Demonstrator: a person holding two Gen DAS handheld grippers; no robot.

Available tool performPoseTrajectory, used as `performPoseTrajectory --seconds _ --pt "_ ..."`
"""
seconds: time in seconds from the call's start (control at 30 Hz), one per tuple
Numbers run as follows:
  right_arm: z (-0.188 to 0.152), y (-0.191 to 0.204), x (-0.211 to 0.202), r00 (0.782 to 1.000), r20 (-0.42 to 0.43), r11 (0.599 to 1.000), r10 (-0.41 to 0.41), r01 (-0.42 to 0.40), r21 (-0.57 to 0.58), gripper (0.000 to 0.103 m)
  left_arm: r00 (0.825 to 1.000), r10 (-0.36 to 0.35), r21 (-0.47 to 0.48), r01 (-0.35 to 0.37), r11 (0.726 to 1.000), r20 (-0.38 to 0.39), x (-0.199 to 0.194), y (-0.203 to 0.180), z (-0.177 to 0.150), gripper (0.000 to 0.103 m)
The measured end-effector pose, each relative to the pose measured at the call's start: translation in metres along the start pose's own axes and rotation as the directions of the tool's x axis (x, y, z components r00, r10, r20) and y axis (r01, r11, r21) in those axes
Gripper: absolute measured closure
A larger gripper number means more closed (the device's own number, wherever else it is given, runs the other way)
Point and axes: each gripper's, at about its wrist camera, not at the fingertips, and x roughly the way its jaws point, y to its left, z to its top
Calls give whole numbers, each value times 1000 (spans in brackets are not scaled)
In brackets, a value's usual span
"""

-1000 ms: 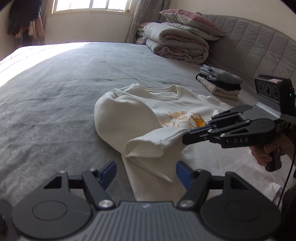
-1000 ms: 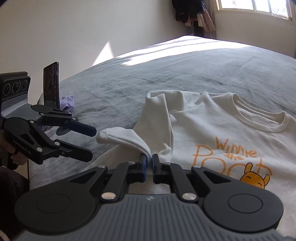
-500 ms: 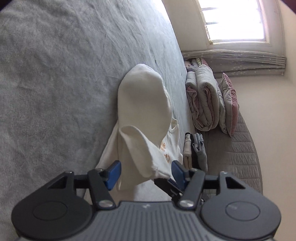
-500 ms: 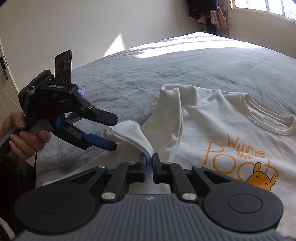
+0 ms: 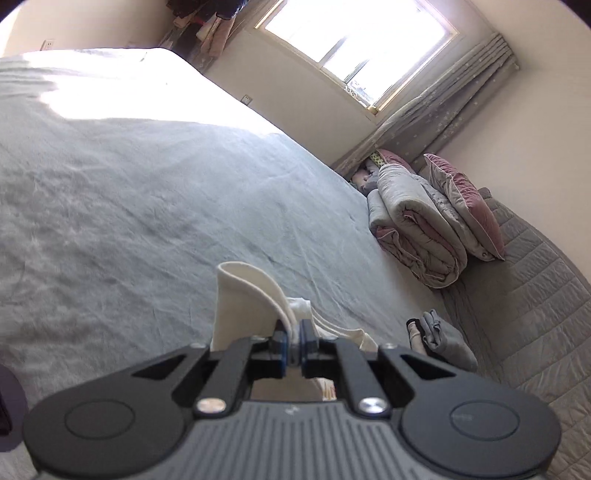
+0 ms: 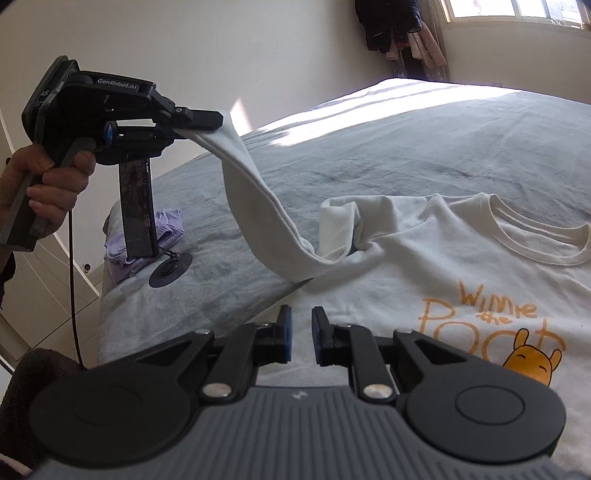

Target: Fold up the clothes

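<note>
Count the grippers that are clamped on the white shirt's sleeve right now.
1. The left gripper pinches the sleeve end, lifted above the bed. The right gripper hangs over the shirt, jaws opening with nothing between them.

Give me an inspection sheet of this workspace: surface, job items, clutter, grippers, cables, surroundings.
Surface: grey bed, sunlit at the far end.
Job's things: white sweatshirt flat; its sleeve lifted off the bed.
Clutter: phone on stand, purple cloth, folded clothes, quilt, pillow.
Grippers: left gripper shut on the sleeve end; right gripper opening, nothing between its jaws.
Cables: black cable hanging from the left gripper.
Surroundings: window, curtain, hanging clothes.
</note>
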Motion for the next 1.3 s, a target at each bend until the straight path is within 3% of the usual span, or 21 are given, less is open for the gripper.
performPoseTrajectory --seconds 0.17,0.43,0.77,0.93,1.07,1.2,1.3 --pt "-3 -5 4 1000 -2 999 -30 30 31 85 992 96 141 -108 984 85 -14 -9 58 97" --pt "-3 -1 11 1000 9 998 -22 21 60 85 964 222 221 -251 942 149 -19 13 115 97" --pt "-7 2 27 1000 12 992 -6 5 123 85 934 332 143 -350 926 136 -8 54 129 97" --pt "-8 4 33 1000 -7 992 1 0 125 85 885 452 120 -463 878 109 -4 63 129 95" --pt "-8 5 33 1000 -15 993 5 -3 119 85 863 493 99 -503 858 111 -5 64 126 90" --pt "-7 6 32 1000 -15 993 0 2 114 85 866 486 105 -497 861 116 -7 55 121 75" --pt "-7 5 33 1000 -16 993 -10 12 114 85 886 451 125 -462 878 108 -2 42 114 70"
